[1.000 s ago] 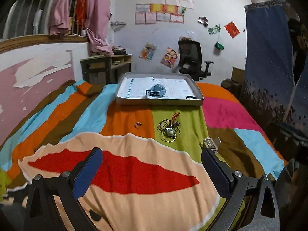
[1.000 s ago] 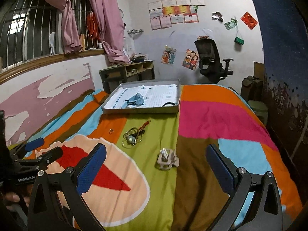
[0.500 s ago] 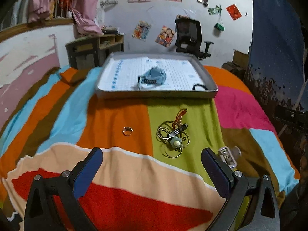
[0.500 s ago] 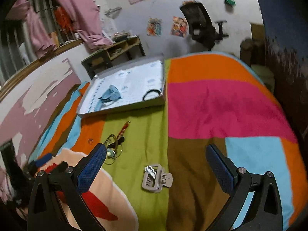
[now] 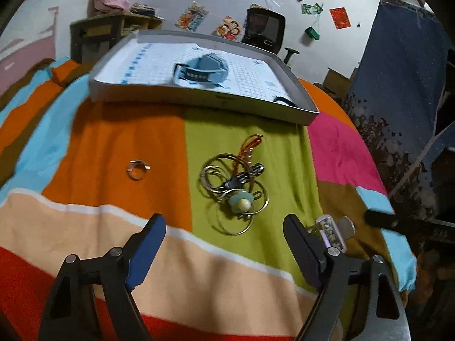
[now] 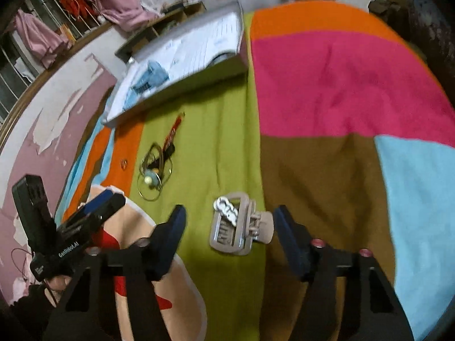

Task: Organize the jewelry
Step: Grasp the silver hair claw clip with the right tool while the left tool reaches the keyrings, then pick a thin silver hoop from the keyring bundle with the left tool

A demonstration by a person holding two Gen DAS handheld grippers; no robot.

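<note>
Two grippers are hovering over jewelry lying on a bed.

The left gripper (image 5: 221,227) is spread wide and holding nothing, just near of a tangle of bangles (image 5: 234,187) on the green patch of the blanket (image 5: 113,142). A small ring (image 5: 138,168) is lying on the orange patch, left of the bangles. The right gripper (image 6: 229,221) is spread wide too, with a beige hair clip (image 6: 239,234) lying between its fingers, not pinched. A gray tray (image 5: 199,101) is sitting at the far end, holding a blue watch (image 5: 200,71) and a black band (image 5: 283,99) in its right corner.
</note>
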